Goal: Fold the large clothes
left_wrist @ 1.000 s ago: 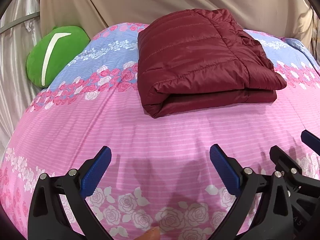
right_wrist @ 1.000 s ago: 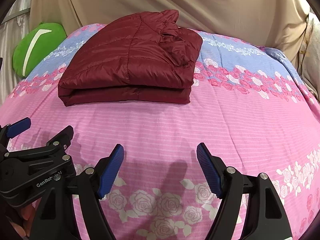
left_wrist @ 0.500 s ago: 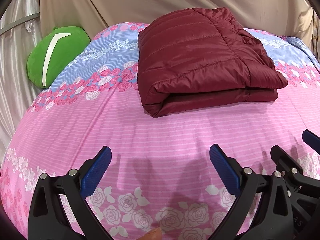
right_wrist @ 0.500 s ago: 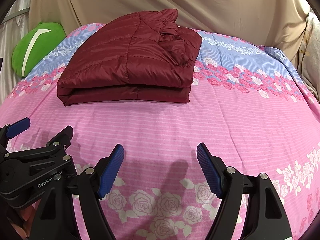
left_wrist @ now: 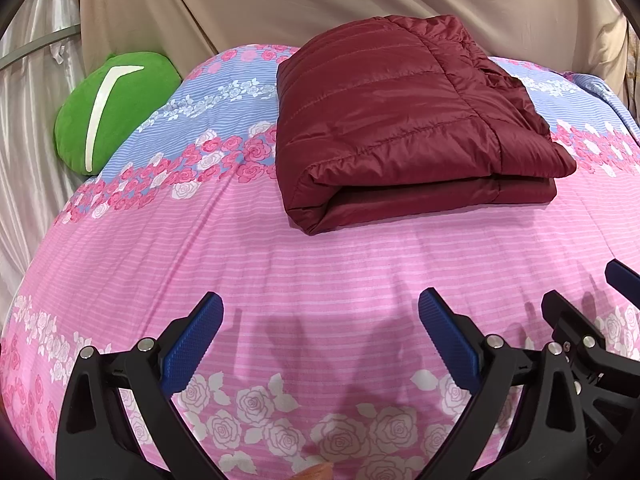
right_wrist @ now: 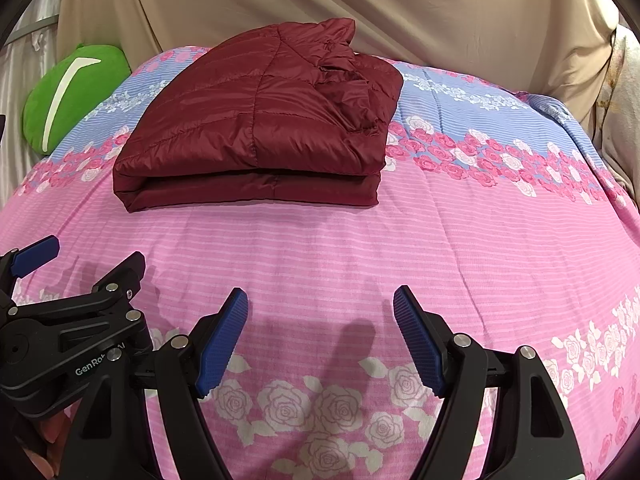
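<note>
Since the maroon jacket is lying folded on the bedspread, left gripper and right gripper are hovering apart, empty, likely done.

bed covered with pink striped sheet, white and pink rose bands, blue stripe band toward far side. beige draped cloth hanging behind as backdrop, shiny pale curtain at left with thin metal rod across it. green plush cushion with white curved mark wedged at far left bed edge; soft indoor light, faint shadows on sheet.
</note>
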`<state>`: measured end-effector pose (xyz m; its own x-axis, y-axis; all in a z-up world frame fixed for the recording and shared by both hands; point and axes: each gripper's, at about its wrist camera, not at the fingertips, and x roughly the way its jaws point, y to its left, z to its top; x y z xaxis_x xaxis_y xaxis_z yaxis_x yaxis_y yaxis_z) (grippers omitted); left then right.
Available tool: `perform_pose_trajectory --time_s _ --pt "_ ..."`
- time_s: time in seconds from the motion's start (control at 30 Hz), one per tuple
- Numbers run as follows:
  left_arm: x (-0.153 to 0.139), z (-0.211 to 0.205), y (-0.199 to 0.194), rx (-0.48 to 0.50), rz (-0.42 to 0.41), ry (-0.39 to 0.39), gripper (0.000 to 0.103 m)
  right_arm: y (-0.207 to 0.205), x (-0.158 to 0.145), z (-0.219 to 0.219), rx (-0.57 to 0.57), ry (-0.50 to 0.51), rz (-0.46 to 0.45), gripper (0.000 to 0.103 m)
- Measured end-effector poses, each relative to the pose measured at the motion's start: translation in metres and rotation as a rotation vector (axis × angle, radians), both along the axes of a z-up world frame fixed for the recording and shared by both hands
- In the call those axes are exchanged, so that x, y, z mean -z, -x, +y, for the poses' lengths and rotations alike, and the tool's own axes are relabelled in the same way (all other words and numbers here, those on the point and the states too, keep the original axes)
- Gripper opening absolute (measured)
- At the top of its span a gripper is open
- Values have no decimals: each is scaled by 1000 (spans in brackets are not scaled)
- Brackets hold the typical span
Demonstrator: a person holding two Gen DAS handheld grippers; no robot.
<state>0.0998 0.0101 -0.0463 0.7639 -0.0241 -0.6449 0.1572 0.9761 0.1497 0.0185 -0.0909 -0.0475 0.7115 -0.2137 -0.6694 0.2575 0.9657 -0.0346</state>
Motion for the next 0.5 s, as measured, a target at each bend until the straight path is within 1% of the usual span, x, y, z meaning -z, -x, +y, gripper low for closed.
perform_pose_trajectory --time_s 0.5 --pt "0 3 2 5 1 12 95 1 0 -3 9 5 -3 73"
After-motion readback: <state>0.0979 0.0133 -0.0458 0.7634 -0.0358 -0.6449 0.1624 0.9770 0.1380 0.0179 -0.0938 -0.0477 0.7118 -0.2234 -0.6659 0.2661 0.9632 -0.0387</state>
